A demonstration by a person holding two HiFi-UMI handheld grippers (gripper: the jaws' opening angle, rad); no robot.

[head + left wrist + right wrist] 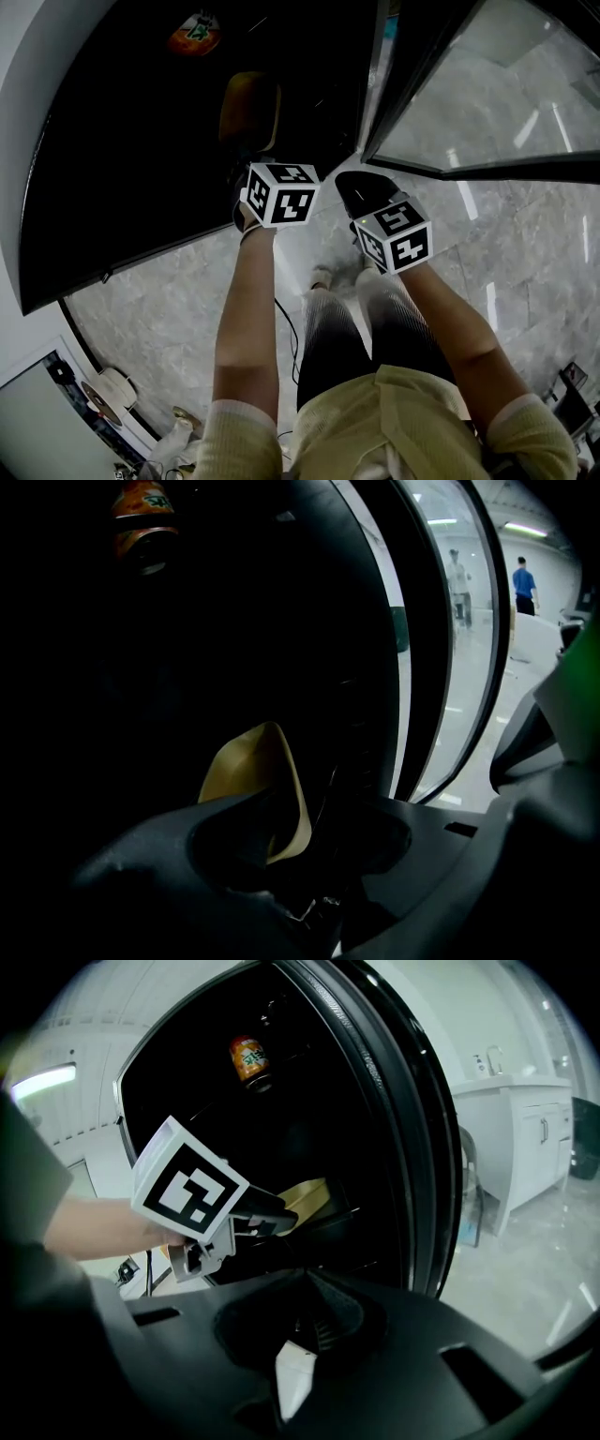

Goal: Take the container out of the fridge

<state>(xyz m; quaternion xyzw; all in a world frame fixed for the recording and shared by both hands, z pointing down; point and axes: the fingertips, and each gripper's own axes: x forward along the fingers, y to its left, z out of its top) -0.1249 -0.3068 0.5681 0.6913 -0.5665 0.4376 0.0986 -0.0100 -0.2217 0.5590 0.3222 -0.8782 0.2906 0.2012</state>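
Observation:
A yellow container (251, 111) sits in the dark fridge; its curved rim (258, 780) shows close up in the left gripper view. My left gripper (244, 176) reaches into the fridge just short of it, jaws open, with the container's edge (305, 1196) right at its dark tips (272, 1218). I cannot see the pads pressing on it. My right gripper (361, 192) hangs outside the fridge beside the left one, its jaws (309, 1288) closed together on nothing.
An orange drink can (195, 33) stands deeper in the fridge, above the container. The glass fridge door (487, 103) is swung open at the right. Marble floor lies below, white cabinets (525, 1138) stand to the right, and people (525, 578) walk far behind the glass.

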